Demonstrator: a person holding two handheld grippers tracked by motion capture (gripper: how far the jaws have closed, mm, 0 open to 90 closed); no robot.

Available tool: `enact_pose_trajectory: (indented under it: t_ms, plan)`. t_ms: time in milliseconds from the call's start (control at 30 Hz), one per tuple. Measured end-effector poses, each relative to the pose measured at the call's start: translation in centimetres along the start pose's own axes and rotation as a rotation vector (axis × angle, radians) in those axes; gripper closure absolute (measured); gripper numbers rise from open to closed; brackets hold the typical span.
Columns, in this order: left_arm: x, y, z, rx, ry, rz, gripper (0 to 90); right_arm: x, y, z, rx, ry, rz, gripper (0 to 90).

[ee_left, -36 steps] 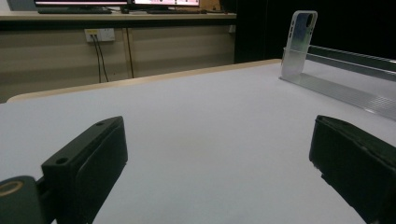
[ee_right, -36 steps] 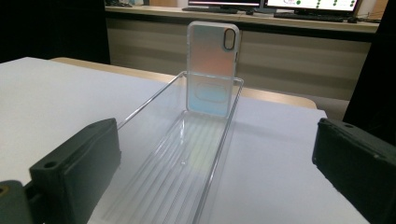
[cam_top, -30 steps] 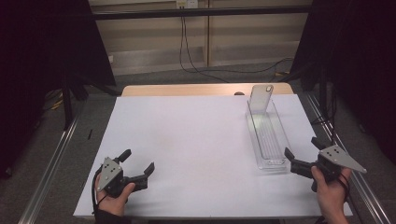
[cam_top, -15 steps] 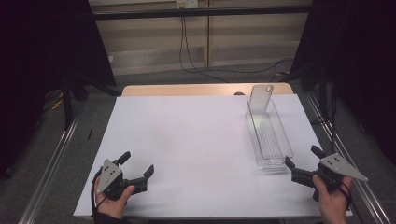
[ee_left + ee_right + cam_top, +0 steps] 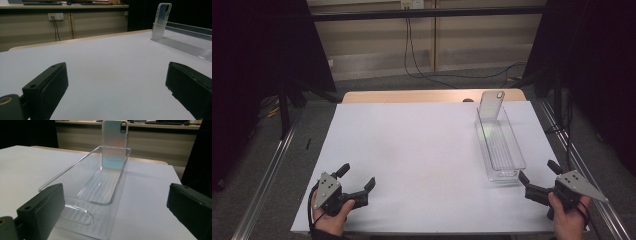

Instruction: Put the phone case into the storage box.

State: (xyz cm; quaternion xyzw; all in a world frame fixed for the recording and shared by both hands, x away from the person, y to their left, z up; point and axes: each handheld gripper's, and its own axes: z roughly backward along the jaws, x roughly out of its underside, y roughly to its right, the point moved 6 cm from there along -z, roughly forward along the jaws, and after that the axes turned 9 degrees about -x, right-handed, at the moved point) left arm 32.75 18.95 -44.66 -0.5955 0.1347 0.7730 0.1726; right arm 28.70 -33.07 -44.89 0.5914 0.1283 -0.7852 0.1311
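Note:
A clear plastic tray (image 5: 513, 150) lies lengthwise on the right side of the white table; its rim (image 5: 82, 160) fills the right gripper view. A translucent phone case (image 5: 490, 104) stands upright, leaning against the tray's far end (image 5: 114, 142) (image 5: 162, 17). My right gripper (image 5: 538, 177) is open, just off the tray's near end at the table's front right, jaws wide and empty (image 5: 115, 207). My left gripper (image 5: 358, 179) rests near the front left edge, open with nothing between its jaws (image 5: 117, 87).
The white sheet (image 5: 422, 145) covers most of the table, with a strip of wooden tabletop (image 5: 412, 96) at the back. Metal rails (image 5: 267, 175) run along both sides. Cables and a wall socket (image 5: 408, 5) are behind the table.
My right gripper has drawn back toward the front edge, away from the tray's near end. The left gripper has shifted slightly toward the front.

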Motion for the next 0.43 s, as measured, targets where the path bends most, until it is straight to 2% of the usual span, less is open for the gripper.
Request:
enact_pose_trajectory:
  t_ms: [267,333,367,433]
  plan:
    - [0.03,0.00,-0.16,-0.004,-0.004,0.002,4.5,0.09,0.04,-0.29,0.013,-0.004,0.000,1.0]
    - [0.02,-0.06,-0.19,-0.006,-0.004,0.002,4.4,0.13,0.03,-0.33,0.010,-0.005,-0.010,1.1]
    - [0.03,-0.11,-0.24,-0.008,-0.008,0.001,4.4,0.16,-0.07,-0.40,-0.006,-0.005,-0.022,1.1]
    - [0.03,-0.10,-0.29,-0.009,-0.007,0.005,4.4,0.13,-0.09,-0.42,-0.006,-0.004,-0.013,1.1]
